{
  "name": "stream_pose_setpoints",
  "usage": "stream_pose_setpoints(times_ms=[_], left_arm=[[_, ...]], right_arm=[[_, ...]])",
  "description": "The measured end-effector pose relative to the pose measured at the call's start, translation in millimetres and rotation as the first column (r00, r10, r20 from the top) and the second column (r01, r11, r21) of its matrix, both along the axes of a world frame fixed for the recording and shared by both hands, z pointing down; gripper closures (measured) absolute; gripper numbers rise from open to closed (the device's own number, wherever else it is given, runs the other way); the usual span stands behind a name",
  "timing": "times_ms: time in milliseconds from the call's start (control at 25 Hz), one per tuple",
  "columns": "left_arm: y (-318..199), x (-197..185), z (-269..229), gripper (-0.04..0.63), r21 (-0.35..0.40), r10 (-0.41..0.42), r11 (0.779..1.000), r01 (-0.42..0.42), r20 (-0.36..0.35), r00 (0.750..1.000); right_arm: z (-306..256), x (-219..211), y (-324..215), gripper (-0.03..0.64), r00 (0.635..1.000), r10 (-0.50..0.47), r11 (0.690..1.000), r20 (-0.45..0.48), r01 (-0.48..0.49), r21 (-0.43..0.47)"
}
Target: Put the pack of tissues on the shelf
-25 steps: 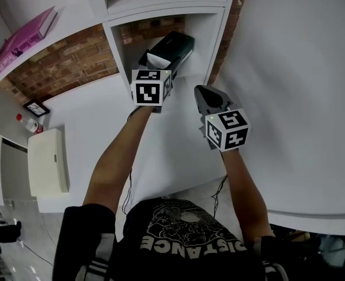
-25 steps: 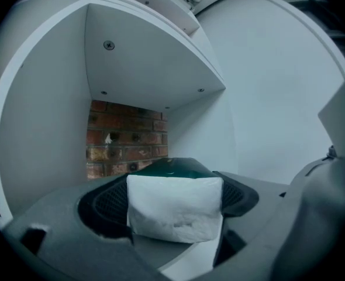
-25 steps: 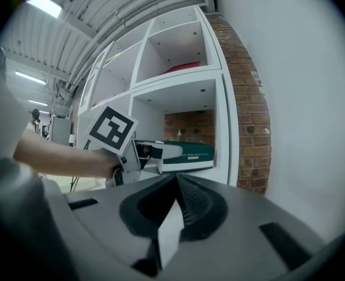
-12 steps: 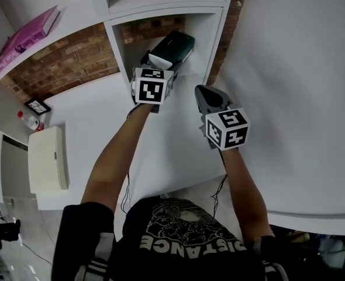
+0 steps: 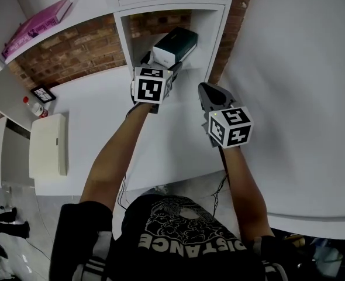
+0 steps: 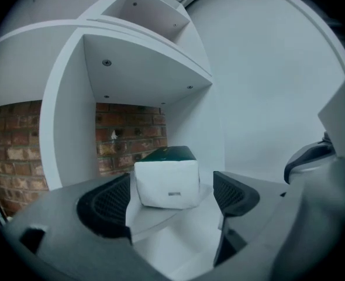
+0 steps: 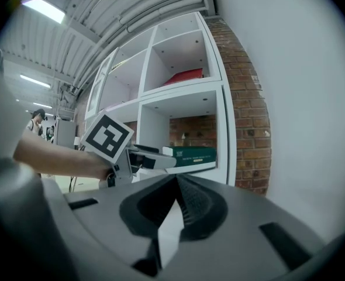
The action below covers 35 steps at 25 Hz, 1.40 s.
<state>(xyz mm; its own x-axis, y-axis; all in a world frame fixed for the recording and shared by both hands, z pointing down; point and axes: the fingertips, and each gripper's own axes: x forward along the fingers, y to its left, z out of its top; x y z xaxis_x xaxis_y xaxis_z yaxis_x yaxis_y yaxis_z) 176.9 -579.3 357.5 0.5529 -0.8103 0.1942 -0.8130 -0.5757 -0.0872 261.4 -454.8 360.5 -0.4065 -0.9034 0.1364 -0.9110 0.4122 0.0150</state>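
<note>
- Pack [image 5: 175, 45] now sits deeper in shelf [image 5: 218, 31] than a second ago.
- Left gripper [image 6: 172, 195] jaws apart beside it, so placing seems done.
- Right gripper [image 7: 175, 204] jaws together, empty.

So the white shelf unit [image 5: 217, 40] has the pack of tissues [image 6: 167, 183] sitting flat on its cubby floor, just past the spread fingers [image 6: 105, 206] of the left gripper [image 6: 168, 199]. One cubby above the fingers there's something red [image 7: 184, 75], and way off to their left a pink book [image 5: 38, 25] lies on a shelf board. Below the fingers, the white counter [image 5: 102, 110] carries a small dark frame [image 5: 43, 93], a bottle [image 5: 33, 106] and a flat cream box [image 5: 48, 152].
</note>
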Motion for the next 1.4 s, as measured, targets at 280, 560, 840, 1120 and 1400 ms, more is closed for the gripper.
stream_pose_setpoints(times_ms=[280, 560, 840, 1120, 1400], left_arm=[[37.4, -16.1, -0.4, 0.225, -0.012, -0.015, 1.0, 0.015, -0.015, 1.0], [82.1, -34.9, -6.9, 0.282, -0.005, -0.056, 0.998, 0.056, -0.019, 0.998], [133.7, -52.8, -16.0, 0.349, 0.008, -0.082, 0.997, 0.082, -0.053, 0.995], [174.5, -66.1, -17.0, 0.423, 0.032, -0.067, 0.997, 0.067, -0.006, 0.998], [206.5, -111.1, -23.8, 0.477, 0.069, -0.073, 0.995, 0.073, -0.012, 0.997]], right_arm=[[-2.9, -9.2, 19.5, 0.612, 0.999, -0.048, 0.999, 0.016, 0.048, 0.005], [-13.0, -13.4, 45.5, 0.612, 0.995, -0.093, 0.995, 0.039, 0.092, 0.027], [-30.9, -6.8, 71.7, 0.612, 0.992, -0.112, 0.993, 0.057, 0.109, 0.051], [-34.3, -23.6, 93.4, 0.612, 0.987, -0.148, 0.988, 0.056, 0.144, 0.058], [-37.6, -58.8, 109.4, 0.612, 0.987, -0.153, 0.987, 0.054, 0.149, 0.063]])
